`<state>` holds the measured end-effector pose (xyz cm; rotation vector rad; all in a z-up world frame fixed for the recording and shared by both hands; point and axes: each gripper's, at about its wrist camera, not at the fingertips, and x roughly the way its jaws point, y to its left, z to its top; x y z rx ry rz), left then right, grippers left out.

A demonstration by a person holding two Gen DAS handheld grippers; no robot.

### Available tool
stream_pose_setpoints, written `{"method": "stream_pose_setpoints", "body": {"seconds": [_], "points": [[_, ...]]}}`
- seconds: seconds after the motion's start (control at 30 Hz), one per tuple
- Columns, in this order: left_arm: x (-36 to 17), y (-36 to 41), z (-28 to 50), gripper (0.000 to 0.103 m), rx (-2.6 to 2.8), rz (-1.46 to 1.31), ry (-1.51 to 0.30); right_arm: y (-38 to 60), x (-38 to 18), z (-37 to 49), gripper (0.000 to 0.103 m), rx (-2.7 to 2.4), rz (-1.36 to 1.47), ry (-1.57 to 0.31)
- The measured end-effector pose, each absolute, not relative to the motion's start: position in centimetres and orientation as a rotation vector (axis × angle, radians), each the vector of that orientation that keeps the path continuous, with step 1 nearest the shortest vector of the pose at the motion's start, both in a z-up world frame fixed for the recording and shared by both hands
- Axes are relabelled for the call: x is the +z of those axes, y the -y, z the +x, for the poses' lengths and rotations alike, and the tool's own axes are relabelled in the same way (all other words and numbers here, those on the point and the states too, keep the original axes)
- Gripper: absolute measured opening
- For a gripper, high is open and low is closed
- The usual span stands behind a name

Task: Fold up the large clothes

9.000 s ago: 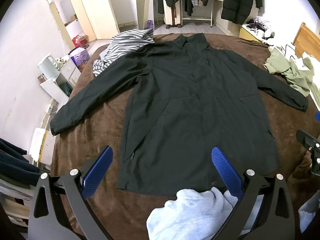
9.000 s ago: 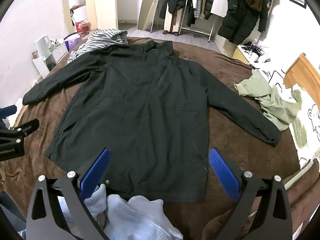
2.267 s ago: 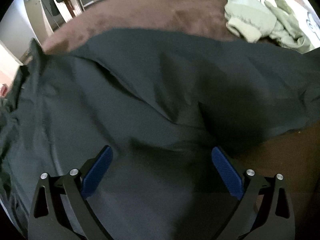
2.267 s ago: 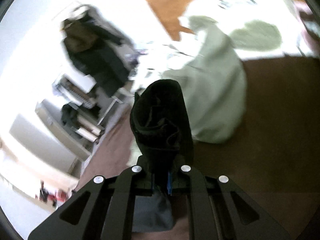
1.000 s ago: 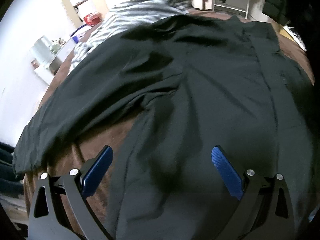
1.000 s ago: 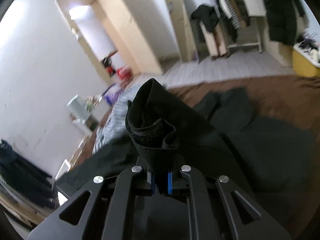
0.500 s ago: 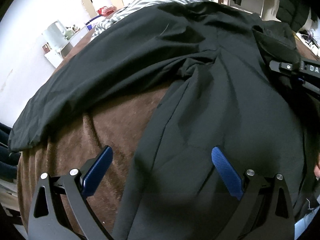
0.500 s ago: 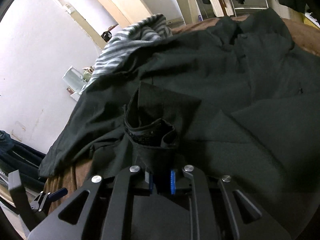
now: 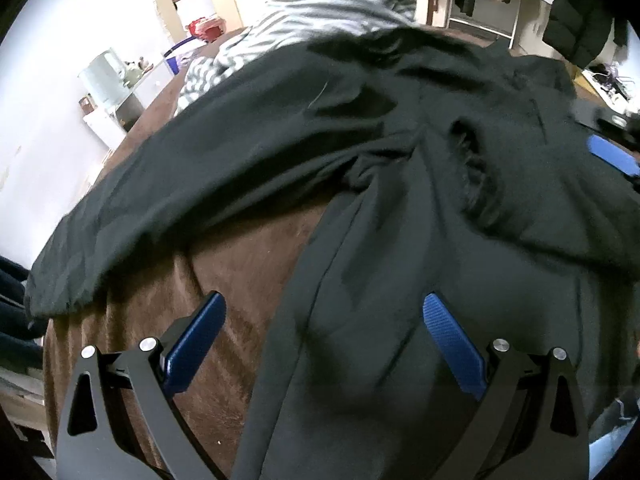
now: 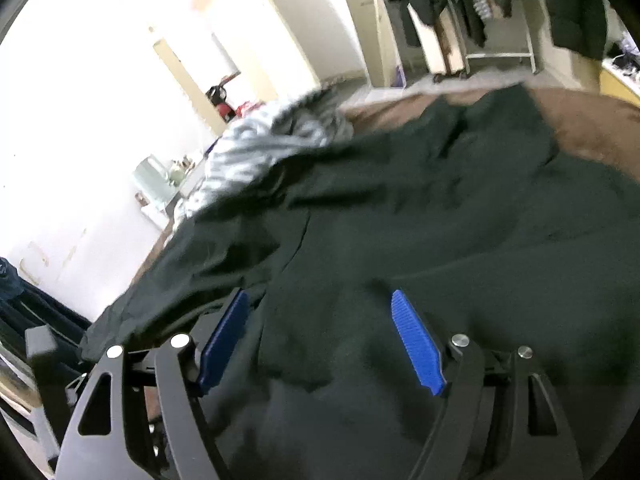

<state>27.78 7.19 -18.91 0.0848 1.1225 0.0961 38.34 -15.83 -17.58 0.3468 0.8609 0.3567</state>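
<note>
A large black jacket (image 9: pixel 400 184) lies on the brown bedspread (image 9: pixel 224 272). One sleeve (image 9: pixel 160 208) stretches out to the left; the other sleeve, cuff (image 9: pixel 468 160) showing, lies folded across the jacket's body. My left gripper (image 9: pixel 324 320) hovers open over the jacket's side seam, nothing between its blue pads. In the right wrist view my right gripper (image 10: pixel 320 320) is over the black jacket (image 10: pixel 440 220) with its jaws opening; the cloth lies under the pads, not pinched. One blue pad of the right gripper (image 9: pixel 612 156) shows at the left view's right edge.
A striped grey-white garment (image 9: pixel 304 20) is bunched at the bed's far left corner, also the striped garment (image 10: pixel 272 136). White shelves with a kettle (image 9: pixel 104 76) stand by the wall. A clothes rack (image 10: pixel 480 12) with dark coats is behind the bed.
My right gripper, shut on the sleeve cuff a second ago, came down over the jacket and has let the cuff go; the sleeve now lies across the body. The left gripper drifted slightly, still open.
</note>
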Motion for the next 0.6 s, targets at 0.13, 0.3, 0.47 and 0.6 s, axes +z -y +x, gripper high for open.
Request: {"method": "stream_pose_setpoints", "body": {"seconds": [0.13,0.3,0.47,0.6], "points": [[-17.3,-5.3,29.1,0.097,0.039,0.072,-1.104,21.2,-15.1,36.0,0.080,0.264,0.311,-0.842],[-17.5,-1.8,32.1,0.097,-0.063,0.026,-1.112,29.5,-15.2,33.1,0.080,0.105,0.339,-0.851],[-19.1,1.8,34.4,0.097,-0.123,0.048,-1.126,35.2,-17.5,30.8,0.080,-0.022,0.420,-0.885],[-20.6,4.1,35.6,0.097,-0.149,0.066,-1.139,37.4,-19.3,29.7,0.079,-0.096,0.417,-0.887]]}}
